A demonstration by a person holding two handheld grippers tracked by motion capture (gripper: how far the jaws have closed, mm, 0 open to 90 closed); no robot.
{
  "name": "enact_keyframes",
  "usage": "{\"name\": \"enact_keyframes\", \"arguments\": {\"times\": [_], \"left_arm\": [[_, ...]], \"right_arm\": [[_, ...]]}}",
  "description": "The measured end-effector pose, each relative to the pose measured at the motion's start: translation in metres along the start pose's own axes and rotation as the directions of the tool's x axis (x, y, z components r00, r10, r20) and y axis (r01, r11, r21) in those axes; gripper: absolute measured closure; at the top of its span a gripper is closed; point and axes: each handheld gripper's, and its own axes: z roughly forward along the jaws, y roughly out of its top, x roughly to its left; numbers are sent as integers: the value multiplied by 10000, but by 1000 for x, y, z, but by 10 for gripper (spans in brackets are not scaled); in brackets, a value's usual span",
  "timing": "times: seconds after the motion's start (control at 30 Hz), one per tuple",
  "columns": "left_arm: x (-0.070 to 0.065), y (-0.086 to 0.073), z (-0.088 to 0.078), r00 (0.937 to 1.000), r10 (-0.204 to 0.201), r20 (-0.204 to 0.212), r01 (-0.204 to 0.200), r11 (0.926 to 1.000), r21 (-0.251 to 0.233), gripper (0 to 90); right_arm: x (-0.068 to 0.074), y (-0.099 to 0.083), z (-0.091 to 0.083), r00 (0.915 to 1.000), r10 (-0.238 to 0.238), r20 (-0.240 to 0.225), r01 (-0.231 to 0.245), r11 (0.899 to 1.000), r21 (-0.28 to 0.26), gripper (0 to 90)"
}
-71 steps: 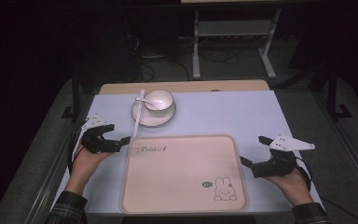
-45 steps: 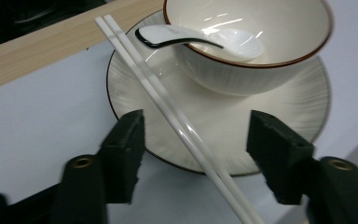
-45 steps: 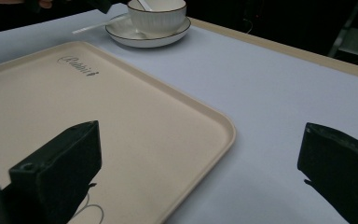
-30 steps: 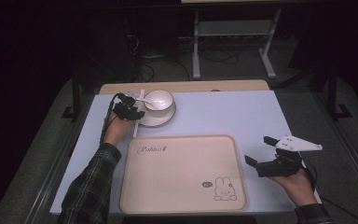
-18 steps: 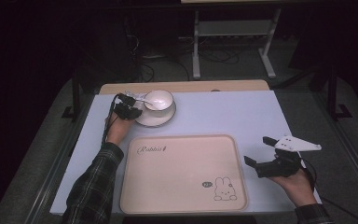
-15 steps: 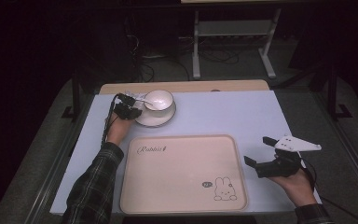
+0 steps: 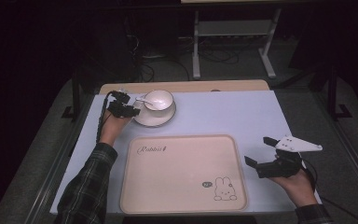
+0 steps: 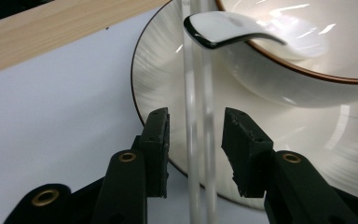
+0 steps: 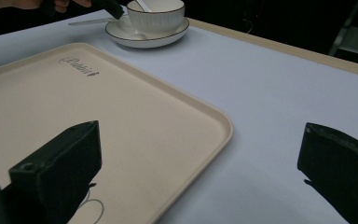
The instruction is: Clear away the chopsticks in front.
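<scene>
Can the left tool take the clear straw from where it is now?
Probably yes. The clear straw already runs between the open jaws of the left tool, lying across the saucer. The spoon sits higher, in the cup, so nothing blocks closing.

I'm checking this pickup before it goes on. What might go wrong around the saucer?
The clear straw stands between the left tongs, whose pads have just been opening and don't press it, so it may slip free. The spoon juts over the cup rim just beyond and could be knocked out. A nudge might also shift the saucer.
</scene>
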Motion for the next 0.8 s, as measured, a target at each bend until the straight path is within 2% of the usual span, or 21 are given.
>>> {"name": "enact_keyframes", "arguments": {"times": [0.07, 0.13, 0.17, 0.2, 0.23, 0.33, 0.6, 0.8], "left_arm": [[3, -4, -10, 9998, -161, 138, 162, 9998, -75, 589], [7, -10, -24, 9990, -400, 203, 407, 9984, -386, 589], [7, -10, -24, 9990, -400, 203, 407, 9984, -386, 588], [9, -13, -31, 9985, -448, 308, 464, 9976, -516, 588], [10, -14, -34, 9979, -455, 465, 479, 9975, -522, 615], [12, -22, -43, 9977, -388, 564, 419, 9976, -549, 652], [18, -38, -42, 9952, -507, 833, 547, 9974, -473, 727], [19, -39, -37, 9936, -581, 964, 620, 9974, -376, 734]], "right_arm": [[1, 0, 0, 10000, -21, 23, 21, 10000, 3, 0], [1, 1, 0, 10000, -17, 28, 17, 10000, 0, 0], [1, 1, 0, 10000, -17, 28, 17, 10000, 0, 0], [1, 1, 0, 10000, -23, 15, 23, 10000, -4, 0], [2, 1, 0, 10000, -54, 10, 54, 10000, 5, 0], [3, 1, 1, 10000, -87, -2, 87, 10000, 43, 0], [4, 1, 3, 9999, -129, -19, 129, 9998, 117, 0], [4, 1, 4, 9999, -126, -8, 126, 9998, 151, 0]]}}
